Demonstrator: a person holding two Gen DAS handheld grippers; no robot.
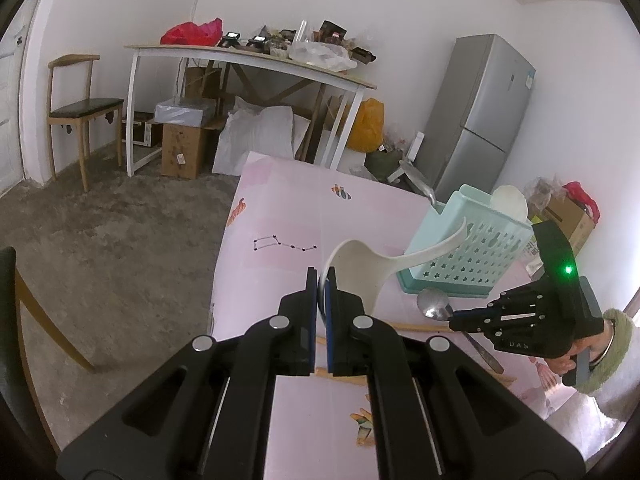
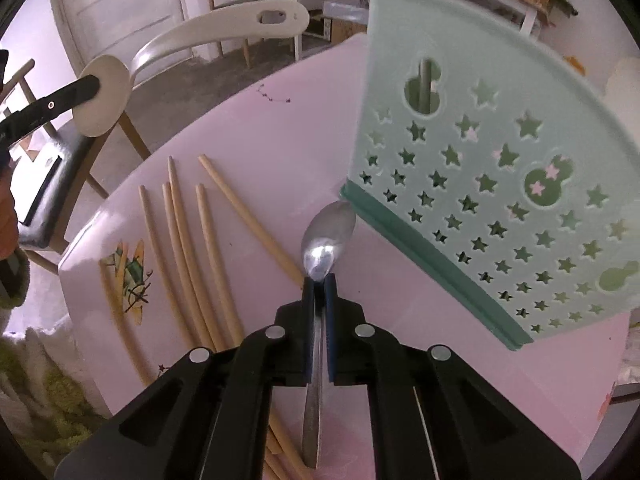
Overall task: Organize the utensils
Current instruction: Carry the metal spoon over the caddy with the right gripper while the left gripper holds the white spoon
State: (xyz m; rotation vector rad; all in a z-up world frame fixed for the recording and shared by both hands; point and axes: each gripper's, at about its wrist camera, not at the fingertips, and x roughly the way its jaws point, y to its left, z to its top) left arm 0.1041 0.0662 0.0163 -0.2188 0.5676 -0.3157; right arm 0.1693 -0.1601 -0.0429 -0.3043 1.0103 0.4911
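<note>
The utensil basket (image 2: 520, 184) stands on the table (image 2: 256, 136) toward its far right edge, with a metal utensil (image 1: 420, 184) and a round-headed one (image 1: 510, 202) upright in it. A metal spoon (image 2: 328, 236) lies just before the basket's base, its bowl almost at the base edge. The chopsticks (image 2: 188, 240) lie side by side left of the spoon, near the table's left edge. A ladle (image 1: 360, 272) hangs above the table, left of the basket.

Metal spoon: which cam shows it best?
Right wrist view: the metal spoon fills the centre, bowl and handle both clear, right gripper shut on its neck. Left wrist view shows it small at the side, handle partly hidden behind that gripper.
</note>
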